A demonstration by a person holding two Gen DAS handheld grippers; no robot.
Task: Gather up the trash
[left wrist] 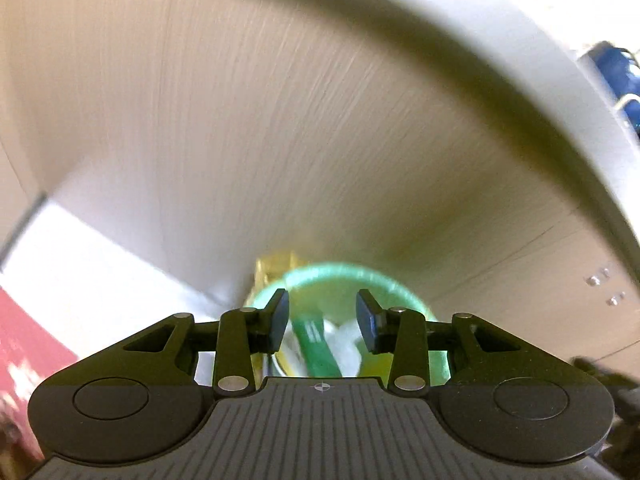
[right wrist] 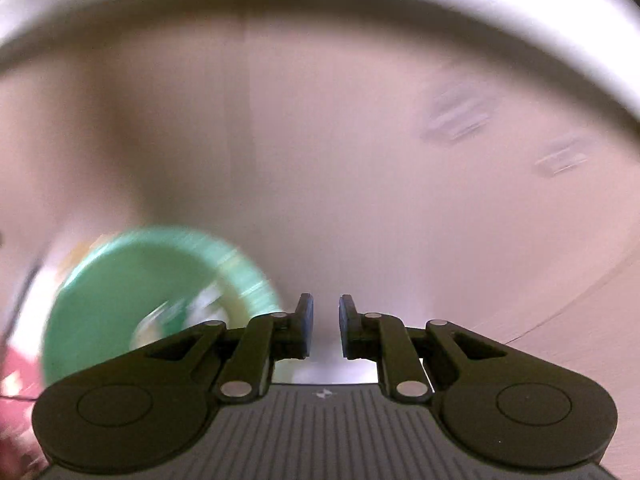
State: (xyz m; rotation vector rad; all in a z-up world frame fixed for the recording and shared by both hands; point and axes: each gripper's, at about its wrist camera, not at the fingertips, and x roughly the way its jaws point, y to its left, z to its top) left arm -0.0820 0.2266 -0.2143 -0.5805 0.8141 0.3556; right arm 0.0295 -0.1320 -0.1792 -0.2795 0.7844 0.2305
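Left tongs [left wrist: 322,316] gape directly over the green bin [left wrist: 400,292] — trash inside; right tongs [right wrist: 324,326], slightly parted and empty, sit to its right, farther off.

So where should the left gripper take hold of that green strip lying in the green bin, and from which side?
Probably at the dark green strip itself, near its upper end, coming straight down from above. It lies slanted across white crumpled trash inside the green bin, directly between the open fingers of the left gripper, and the bin's rim blocks any sideways approach. The view is blurred, so edges are uncertain.
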